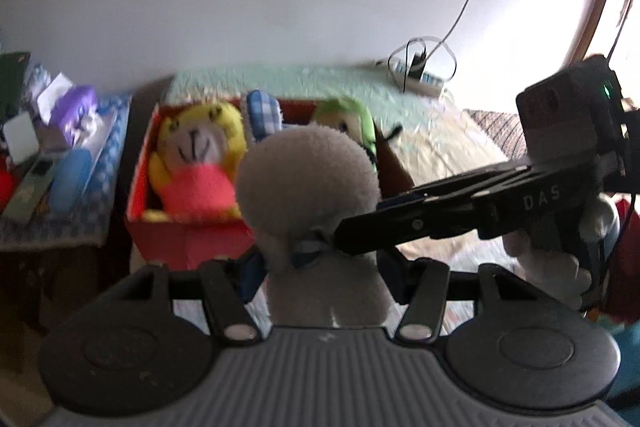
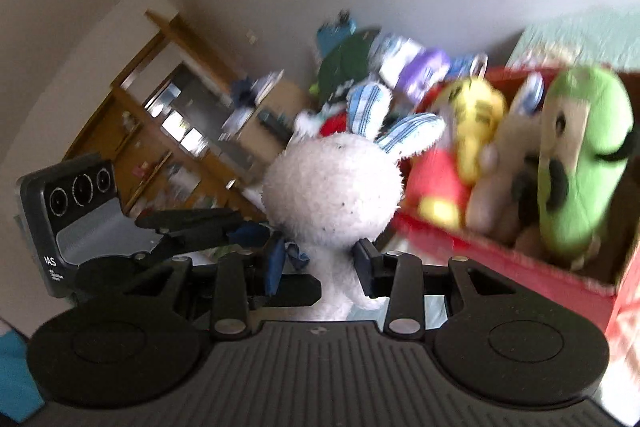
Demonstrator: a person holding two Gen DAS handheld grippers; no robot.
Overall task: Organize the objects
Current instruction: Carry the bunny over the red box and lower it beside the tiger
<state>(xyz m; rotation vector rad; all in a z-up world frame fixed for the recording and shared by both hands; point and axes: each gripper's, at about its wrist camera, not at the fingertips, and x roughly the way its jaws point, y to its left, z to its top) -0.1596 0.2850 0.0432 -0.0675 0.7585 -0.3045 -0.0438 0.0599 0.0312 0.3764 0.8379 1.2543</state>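
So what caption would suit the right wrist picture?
Both grippers hold a white plush rabbit by its neck beside a red box of soft toys.

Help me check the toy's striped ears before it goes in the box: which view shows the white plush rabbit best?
The right wrist view: the white plush rabbit shows its round head and both blue-striped ears. The left wrist view gives only the rabbit's greyish round head and body, with the right gripper at its neck.
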